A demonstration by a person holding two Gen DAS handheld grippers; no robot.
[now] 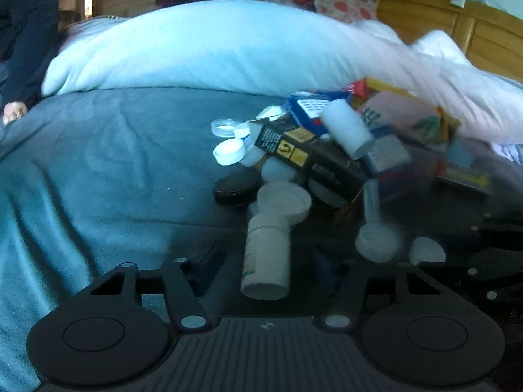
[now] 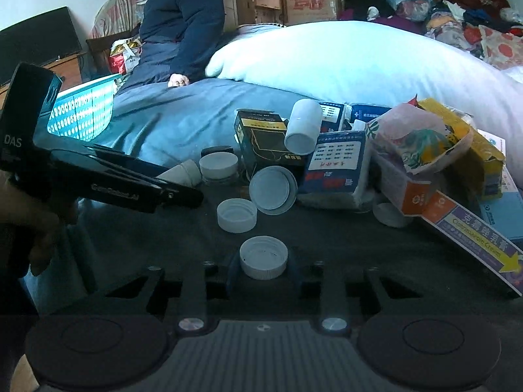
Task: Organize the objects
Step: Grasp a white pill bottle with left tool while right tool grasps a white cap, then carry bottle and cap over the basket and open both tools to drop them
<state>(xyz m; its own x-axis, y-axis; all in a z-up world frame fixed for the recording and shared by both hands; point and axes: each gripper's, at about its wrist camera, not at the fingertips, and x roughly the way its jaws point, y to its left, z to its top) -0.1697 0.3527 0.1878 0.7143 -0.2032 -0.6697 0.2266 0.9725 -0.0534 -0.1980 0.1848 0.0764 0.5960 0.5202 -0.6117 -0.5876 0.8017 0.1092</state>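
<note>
At your four o'clock in the right wrist view, a long purple and yellow carton (image 2: 470, 228) reads "Clotrimazole Cream" beside a line of Chinese characters. At your nine o'clock, the black body of the left gripper (image 2: 27, 121) carries the letters "DAS", and its arm shows faint lettering that looks like "GenRobot.AI". Near centre, a blue and white box (image 2: 333, 163) bears red Chinese characters too small to read. At twelve o'clock, a cardboard box (image 2: 310, 1) has red print you cannot make out. In the left wrist view, the black and gold box (image 1: 294, 150) carries only blurred print and yellow symbols.
</note>
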